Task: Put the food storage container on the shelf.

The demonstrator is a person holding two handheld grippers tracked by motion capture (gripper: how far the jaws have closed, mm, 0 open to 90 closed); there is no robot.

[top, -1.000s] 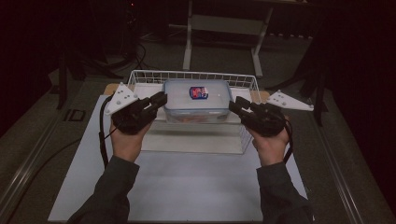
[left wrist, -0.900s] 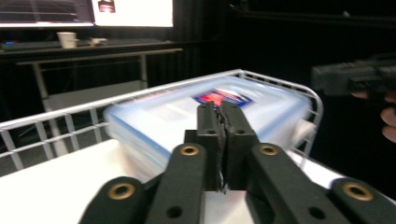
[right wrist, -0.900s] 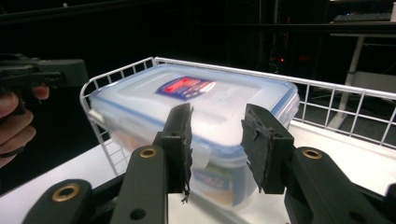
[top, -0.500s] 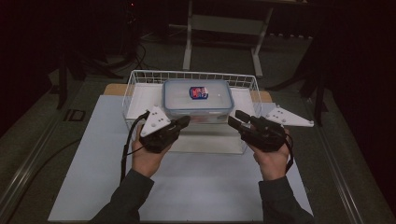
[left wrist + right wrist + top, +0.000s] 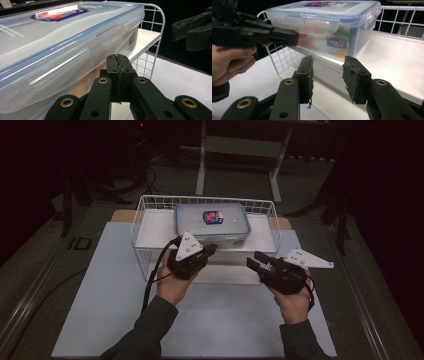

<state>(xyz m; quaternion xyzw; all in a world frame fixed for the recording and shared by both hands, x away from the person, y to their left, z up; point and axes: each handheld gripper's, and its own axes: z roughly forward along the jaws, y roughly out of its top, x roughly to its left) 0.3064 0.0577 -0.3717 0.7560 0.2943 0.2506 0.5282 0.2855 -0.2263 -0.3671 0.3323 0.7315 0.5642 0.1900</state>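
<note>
A clear plastic box with a blue-rimmed clip lid and a red and blue label stands inside a white wire basket. My left gripper is shut with nothing in it, just in front of the basket's near wall. In the left gripper view its jaws meet close to the box, without touching it. My right gripper is open and holds nothing at the basket's front right. From the right gripper view it points at the box, with the left gripper on the left.
The basket sits on a white mat that covers the table. The basket's wire rim rises around the box. A metal stand is behind the table in the dark. A black cable trails from the left gripper.
The left hand has come from the box's left side to the right and nearer, to the basket's front. The right hand has drawn back and lower from the box's right side.
</note>
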